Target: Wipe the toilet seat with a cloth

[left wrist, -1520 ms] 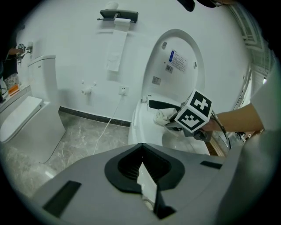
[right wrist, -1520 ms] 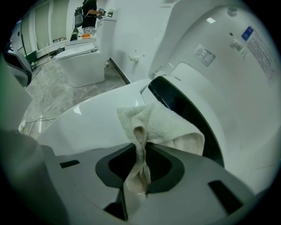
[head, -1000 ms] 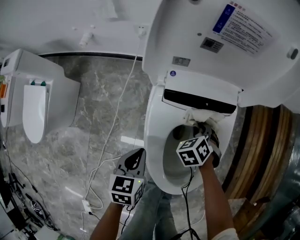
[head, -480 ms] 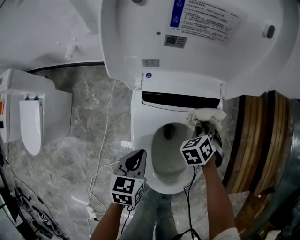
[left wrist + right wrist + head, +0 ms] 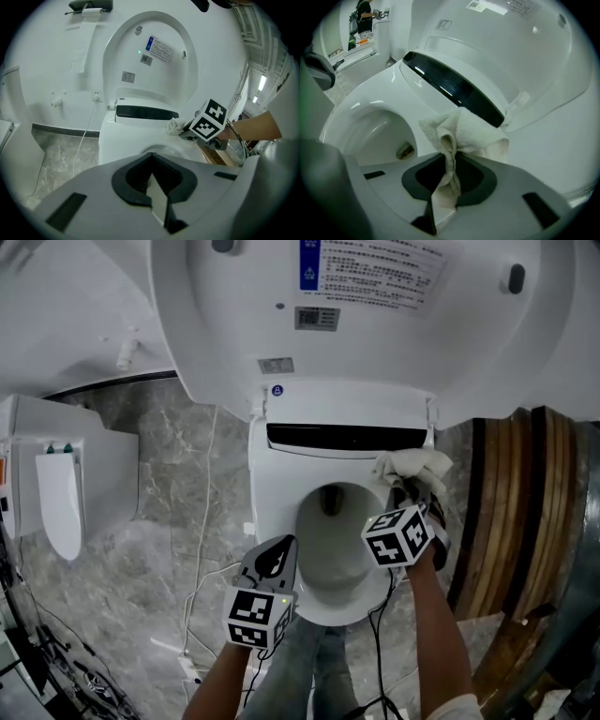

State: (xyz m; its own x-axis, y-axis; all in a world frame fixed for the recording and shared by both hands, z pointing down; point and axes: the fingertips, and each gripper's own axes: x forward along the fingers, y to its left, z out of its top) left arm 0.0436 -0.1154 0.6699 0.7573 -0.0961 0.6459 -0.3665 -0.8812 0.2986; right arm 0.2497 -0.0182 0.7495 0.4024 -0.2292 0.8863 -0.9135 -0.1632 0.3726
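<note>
The white toilet seat (image 5: 272, 512) rings the bowl under a raised lid (image 5: 375, 324). A crumpled white cloth (image 5: 412, 465) lies on the seat's back right corner, just below the black strip. My right gripper (image 5: 406, 487) is shut on it, with the marker cube behind the jaws. In the right gripper view the cloth (image 5: 473, 131) bunches up between the jaws of the right gripper (image 5: 447, 173) and spreads over the seat (image 5: 379, 93). My left gripper (image 5: 279, 549) hovers by the seat's front left edge, shut and holding nothing. In the left gripper view that gripper (image 5: 151, 176) faces the cloth (image 5: 176, 125).
A white wall-side unit (image 5: 66, 474) stands at the left on the grey marble floor. A white cable (image 5: 211, 549) trails down the wall and across the floor left of the toilet. Wooden panelling (image 5: 506, 512) stands close on the right. The person's legs (image 5: 300, 662) are below the bowl.
The right gripper has slid the cloth rightward along the back of the seat to its right corner. The head view has shifted, so the toilet sits further left. The left gripper stays shut.
</note>
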